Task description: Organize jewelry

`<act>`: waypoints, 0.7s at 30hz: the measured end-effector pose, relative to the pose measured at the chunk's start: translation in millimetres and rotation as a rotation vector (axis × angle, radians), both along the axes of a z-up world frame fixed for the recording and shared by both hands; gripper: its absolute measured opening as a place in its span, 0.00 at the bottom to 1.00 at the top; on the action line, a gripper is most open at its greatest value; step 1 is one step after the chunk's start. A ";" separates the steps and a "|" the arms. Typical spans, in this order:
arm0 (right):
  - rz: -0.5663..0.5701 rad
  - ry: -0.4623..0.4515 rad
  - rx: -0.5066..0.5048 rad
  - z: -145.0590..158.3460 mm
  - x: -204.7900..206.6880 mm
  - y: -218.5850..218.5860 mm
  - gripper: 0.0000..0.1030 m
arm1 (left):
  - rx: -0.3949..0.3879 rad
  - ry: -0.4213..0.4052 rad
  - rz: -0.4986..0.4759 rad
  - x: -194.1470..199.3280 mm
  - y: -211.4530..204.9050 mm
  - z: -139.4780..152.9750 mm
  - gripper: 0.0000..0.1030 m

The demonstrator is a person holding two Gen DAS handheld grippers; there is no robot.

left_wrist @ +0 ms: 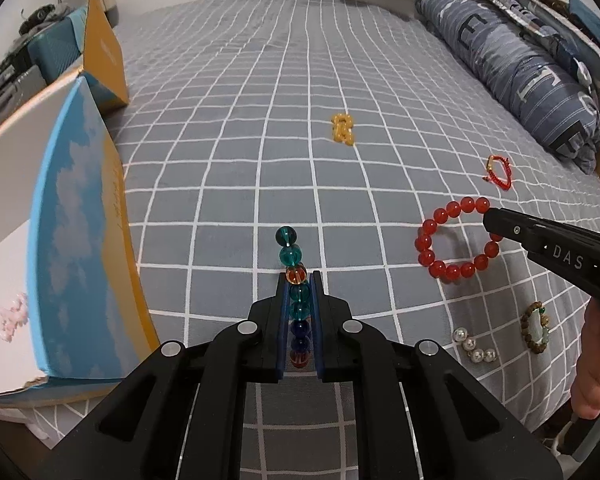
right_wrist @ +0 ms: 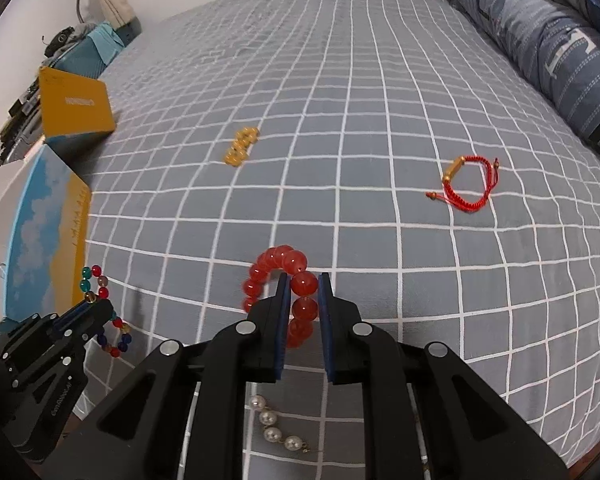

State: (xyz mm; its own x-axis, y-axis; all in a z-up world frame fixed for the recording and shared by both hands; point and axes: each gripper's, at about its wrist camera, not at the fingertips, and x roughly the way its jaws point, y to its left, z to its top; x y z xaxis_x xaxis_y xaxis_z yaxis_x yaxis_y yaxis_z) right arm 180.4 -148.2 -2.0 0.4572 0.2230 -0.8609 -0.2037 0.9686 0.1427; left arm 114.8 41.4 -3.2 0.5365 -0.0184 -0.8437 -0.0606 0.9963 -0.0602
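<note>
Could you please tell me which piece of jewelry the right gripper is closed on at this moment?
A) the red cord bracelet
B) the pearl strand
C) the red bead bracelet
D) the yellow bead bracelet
C: in the right wrist view the right gripper has its two fingers pressed on either side of the red bead bracelet, while the other three pieces lie apart on the bedsheet.

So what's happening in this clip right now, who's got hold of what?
A person is sorting bracelets on a checked bedspread with two handheld tongs. The left tongs are shut on a multicoloured bead bracelet; the right tongs are shut on a red bead bracelet. A yellow bead bracelet, a red cord bracelet, a pearl strand and a brown bead bracelet lie loose.
</note>
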 end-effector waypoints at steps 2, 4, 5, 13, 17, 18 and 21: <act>0.005 -0.011 0.004 4.4 -3.0 1.6 0.13 | -0.001 -0.008 -0.003 -1.5 0.1 4.2 0.09; 0.007 -0.024 0.008 9.4 -6.3 2.3 0.13 | 0.000 -0.015 -0.005 -2.7 0.1 7.6 0.09; 0.008 -0.029 0.009 11.3 -6.4 3.3 0.13 | 0.000 -0.018 -0.006 -3.2 0.3 9.5 0.09; 0.008 -0.074 0.010 27.9 -14.1 6.8 0.13 | 0.004 -0.055 -0.008 -10.0 1.7 26.1 0.09; -0.003 -0.093 0.008 33.4 -17.3 5.4 0.13 | -0.001 -0.076 -0.010 -14.1 3.1 36.0 0.09; -0.007 -0.100 0.006 35.0 -18.1 5.7 0.13 | -0.002 -0.082 -0.009 -14.7 3.4 38.1 0.09; -0.015 -0.120 0.001 41.2 -21.2 5.8 0.13 | 0.000 -0.105 -0.003 -19.9 6.5 47.0 0.09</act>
State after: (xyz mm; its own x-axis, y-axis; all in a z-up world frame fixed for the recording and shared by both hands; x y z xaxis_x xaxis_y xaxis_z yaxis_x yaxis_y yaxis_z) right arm 159.2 -142.4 39.2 0.5605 0.2165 -0.7994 -0.2047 0.9715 0.1196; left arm 94.9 47.9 43.7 0.6216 -0.0200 -0.7830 -0.0509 0.9965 -0.0658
